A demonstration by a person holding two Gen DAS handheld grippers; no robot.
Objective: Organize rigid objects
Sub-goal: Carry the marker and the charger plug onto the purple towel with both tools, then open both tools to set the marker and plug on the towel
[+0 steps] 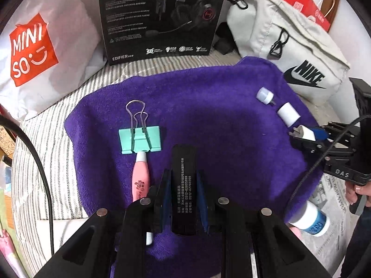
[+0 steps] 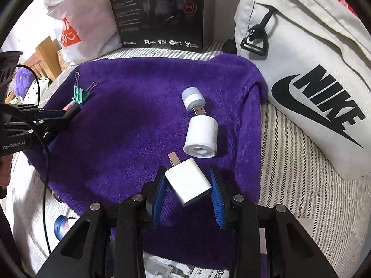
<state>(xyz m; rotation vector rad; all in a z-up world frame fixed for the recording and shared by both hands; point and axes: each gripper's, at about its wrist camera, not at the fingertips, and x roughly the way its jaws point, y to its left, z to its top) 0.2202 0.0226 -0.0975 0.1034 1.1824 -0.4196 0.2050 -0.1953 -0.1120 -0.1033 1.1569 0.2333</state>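
A purple towel (image 1: 208, 106) (image 2: 129, 127) covers the striped bed. My left gripper (image 1: 184, 183) is shut on a flat black bar with white print (image 1: 183, 176), held just above the towel's near part. To its left lie a pink pen (image 1: 140, 176) and a teal binder clip (image 1: 139, 139) (image 2: 80, 95). My right gripper (image 2: 189, 180) is shut on a white plug adapter (image 2: 188, 180) (image 1: 303, 134) with its metal prongs pointing away. Beyond it on the towel lie a white cylinder (image 2: 201, 137) (image 1: 288, 113) and a small USB lamp (image 2: 192, 99) (image 1: 265, 95).
A black headset box (image 1: 160, 16) stands behind the towel, a white shopping bag (image 1: 44, 53) at the left, a pale sports bag (image 1: 294, 46) (image 2: 308, 74) at the right. A white and blue bottle (image 1: 310, 217) lies on newspaper (image 2: 30, 194) by the towel's near corner.
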